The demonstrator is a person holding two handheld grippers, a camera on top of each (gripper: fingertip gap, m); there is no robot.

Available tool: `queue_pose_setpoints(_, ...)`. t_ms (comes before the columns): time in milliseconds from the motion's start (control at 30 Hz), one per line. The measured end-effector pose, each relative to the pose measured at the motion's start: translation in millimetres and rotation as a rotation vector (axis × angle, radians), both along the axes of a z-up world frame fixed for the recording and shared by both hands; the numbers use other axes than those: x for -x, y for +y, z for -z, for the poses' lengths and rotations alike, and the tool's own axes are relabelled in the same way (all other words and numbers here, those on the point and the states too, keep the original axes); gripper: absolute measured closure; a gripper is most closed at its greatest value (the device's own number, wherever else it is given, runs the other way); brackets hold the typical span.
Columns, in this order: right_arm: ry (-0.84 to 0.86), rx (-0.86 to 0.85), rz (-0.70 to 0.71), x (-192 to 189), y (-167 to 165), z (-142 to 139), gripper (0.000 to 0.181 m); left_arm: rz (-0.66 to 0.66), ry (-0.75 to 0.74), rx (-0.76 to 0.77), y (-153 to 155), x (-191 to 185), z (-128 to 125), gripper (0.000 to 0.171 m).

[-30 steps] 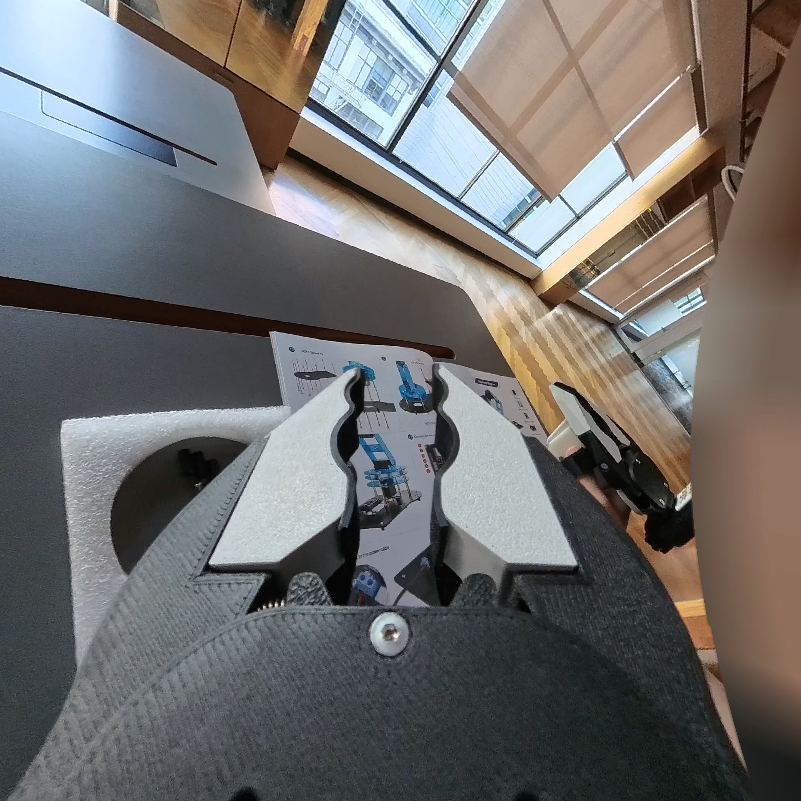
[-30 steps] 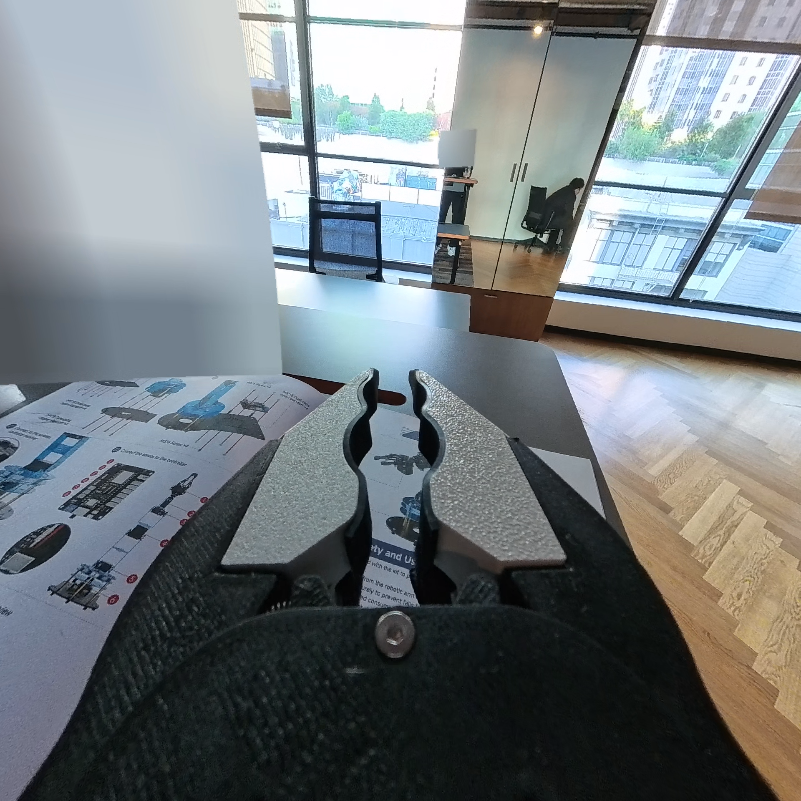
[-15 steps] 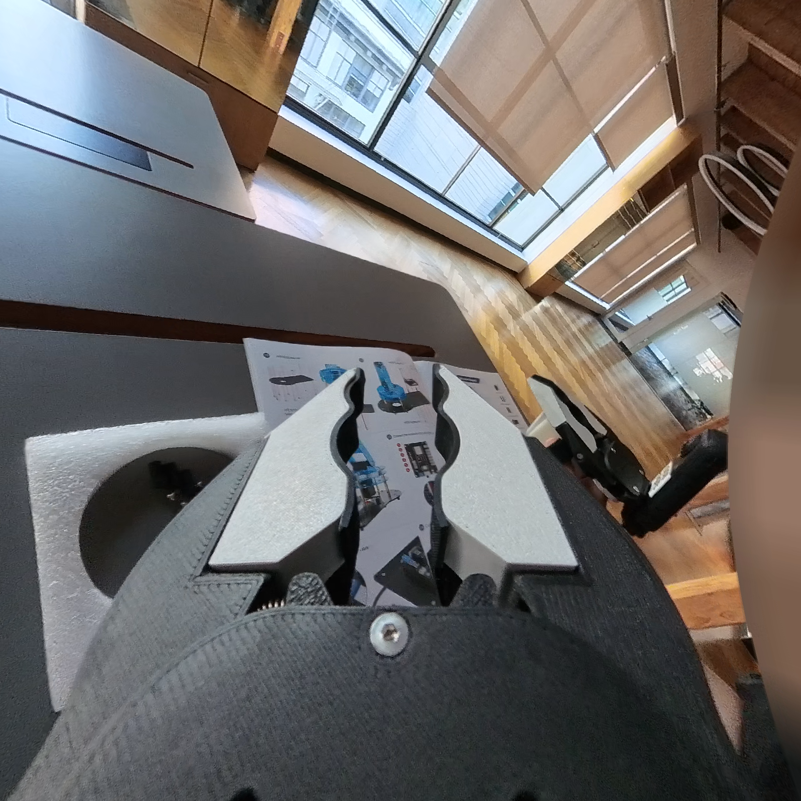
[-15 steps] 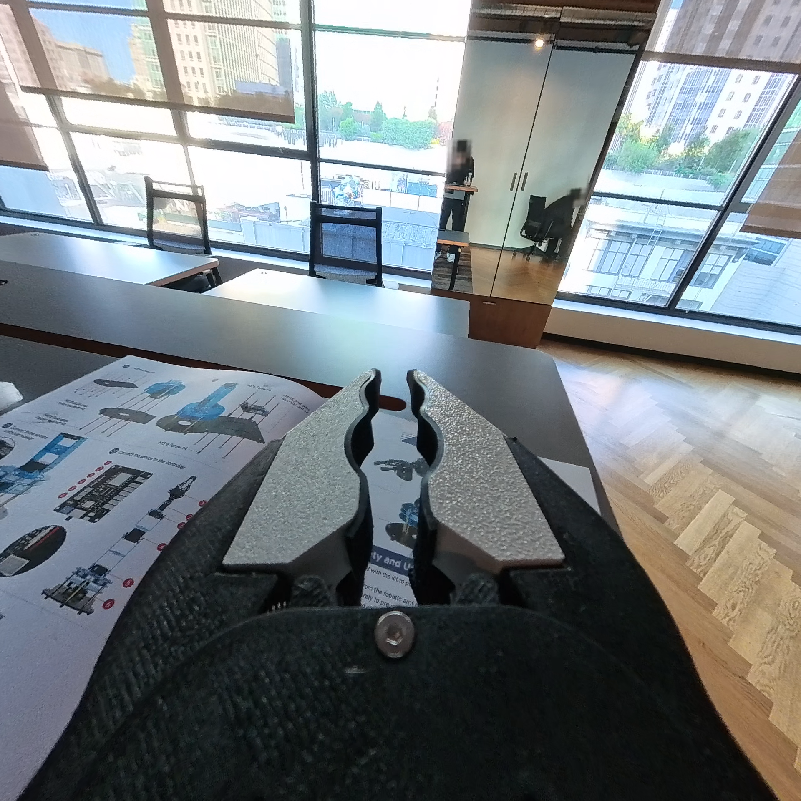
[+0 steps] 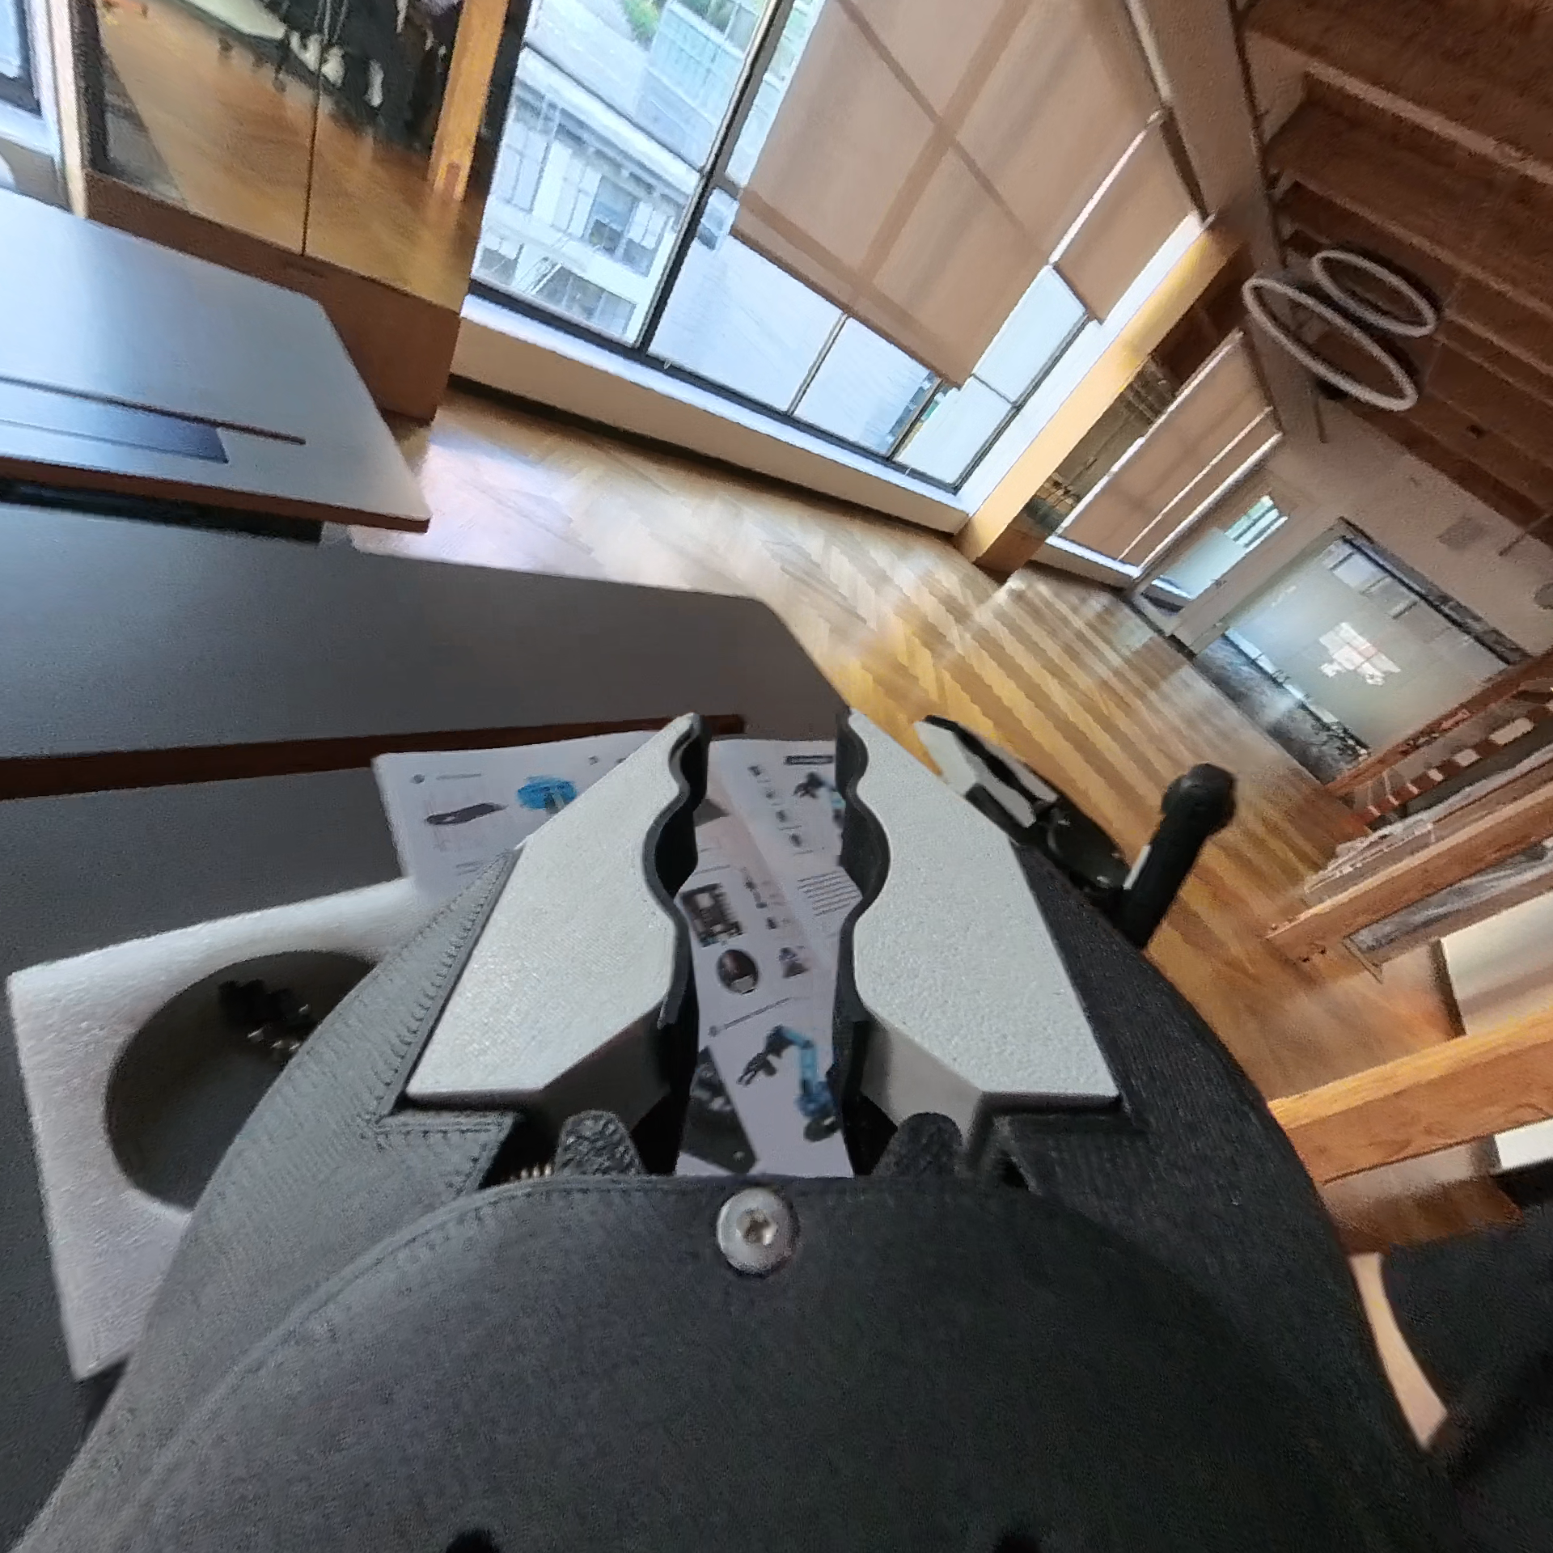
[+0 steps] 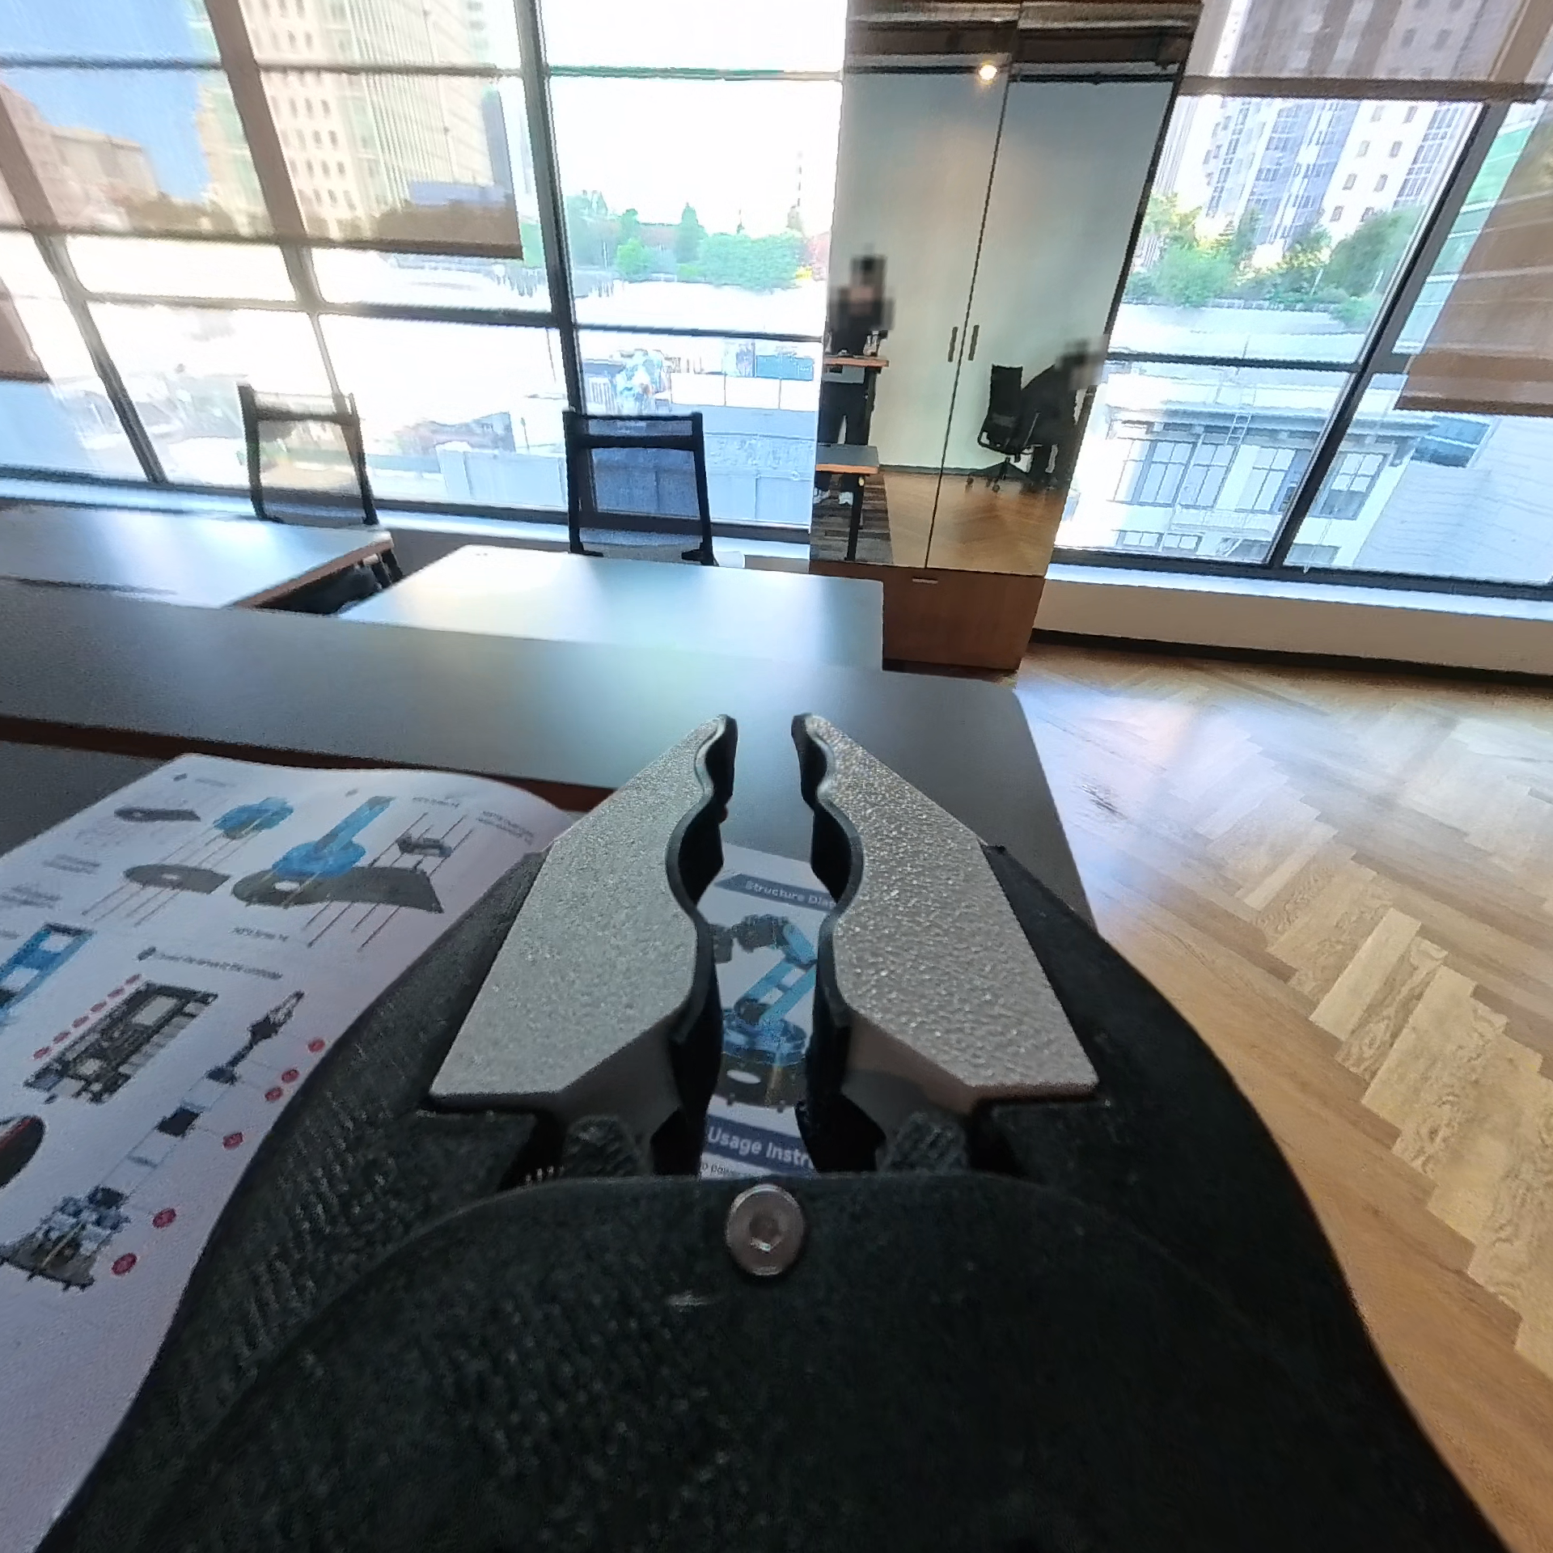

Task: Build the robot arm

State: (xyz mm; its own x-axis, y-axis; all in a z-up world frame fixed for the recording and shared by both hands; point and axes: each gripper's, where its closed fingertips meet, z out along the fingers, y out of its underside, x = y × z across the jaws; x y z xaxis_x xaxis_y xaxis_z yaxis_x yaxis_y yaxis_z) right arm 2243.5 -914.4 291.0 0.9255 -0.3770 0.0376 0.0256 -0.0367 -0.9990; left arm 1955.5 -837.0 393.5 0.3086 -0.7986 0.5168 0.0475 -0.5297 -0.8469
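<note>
**Both grippers hanging over the open booklet, nothing grabbed**

Compared with a second back, the left wrist view has swung round to the right, so more of the wooden floor and the far end of the room shows now, and the big blurred patch on its right edge is gone. The right view barely shifted, though the booklet sits a little differently under its fingers and the blurred patch on its left has cleared too.

Biggest thing first: the dark grey table (image 6: 521, 697), with the herringbone wood floor (image 6: 1311, 882) running off to its right. On the table lies the open instruction booklet (image 6: 202, 950), pages flat and full of blue and black diagrams. Just left of it in the left view is a white foam block (image 5: 76, 1126) with a round cutout, some small dark parts (image 5: 260, 1013) sitting inside.

Left gripper (image 5: 766, 729) is above the booklet, jaws partly apart, nothing between them, only printed page showing through the gap. Right gripper (image 6: 765, 729) hovers over the booklet's right page near the table's edge, jaws with a narrower gap, also empty. I can't tell if either touches the paper.
</note>
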Motion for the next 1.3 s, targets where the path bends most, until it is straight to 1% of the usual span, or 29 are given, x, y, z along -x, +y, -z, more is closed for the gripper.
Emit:
queue_pose_setpoints(67,0.037,-0.059,0.006,-6,-5,-8,0.168,-0.006,-0.023,-0.043,-12,-1,-16,0.143)
queue_pose_setpoints(133,0.08,-0.101,0.005,-11,-7,-13,0.165,-0.096,0.004,-0.073,-12,2,-17,0.144)
queue_pose_setpoints(200,0.122,-0.124,0.016,-16,-8,-13,0.157,-0.185,-0.03,-0.081,-8,4,-21,0.145)
queue_pose_setpoints(267,0.127,-0.121,0.017,-16,-5,-12,0.155,-0.192,-0.071,-0.088,-10,-2,-29,0.151)
queue_pose_setpoints(300,0.118,-0.115,0.016,-15,-3,-12,0.155,-0.186,-0.053,-0.086,-9,-5,-28,0.15)
queue_pose_setpoints(367,0.108,-0.105,0.018,-13,3,-10,0.155,-0.182,0.051,-0.077,-3,-7,-16,0.142)
queue_pose_setpoints(433,0.113,-0.101,0.001,-8,8,-9,0.157,-0.202,0.157,-0.073,5,-3,-1,0.138)
queue_pose_setpoints(533,0.086,-0.074,-0.01,-2,14,-7,0.159,-0.199,0.304,-0.11,11,4,15,0.137)
queue_pose_setpoints(600,0.089,-0.05,-0.044,6,20,-3,0.161,-0.247,0.411,-0.152,19,14,27,0.138)
queue_pose_setpoints(633,0.092,-0.032,-0.084,13,24,-1,0.165,-0.274,0.462,-0.171,24,18,34,0.138)
queue_pose_setpoints(667,0.093,-0.014,-0.185,30,30,1,0.168,-0.275,0.507,-0.184,25,19,41,0.139)
queue_pose_setpoints(733,0.125,-0.004,-0.527,85,37,-1,0.181,-0.198,0.568,-0.155,18,9,56,0.145)
queue_pose_setpoints(767,0.152,0.044,-0.584,96,39,7,0.181,-0.151,0.577,-0.122,12,3,63,0.147)
queue_pose_setpoints(833,0.102,0.158,-0.553,96,43,26,0.179,-0.083,0.567,-0.074,2,-8,70,0.147)
queue_pose_setpoints(867,0.06,0.168,-0.522,93,43,26,0.176,-0.065,0.574,-0.066,-2,-11,72,0.144)
queue_pose_setpoints(933,0.032,0.134,-0.437,82,42,20,0.176,-0.083,0.625,-0.085,0,-8,75,0.142)
queue_pose_setpoints(1000,0.068,0.129,-0.392,73,43,23,0.177,-0.124,0.672,-0.126,5,-2,75,0.143)
queue_pose_setpoints(1067,0.116,0.132,-0.395,71,45,28,0.178,-0.126,0.678,-0.129,5,0,74,0.144)
queue_pose_setpoints(1133,0.14,0.097,-0.401,73,47,24,0.178,-0.103,0.66,-0.111,1,-2,73,0.147)
queue_pose_setpoints(1300,0.117,0.106,-0.391,74,48,26,0.179,-0.099,0.669,-0.079,1,3,78,0.149)
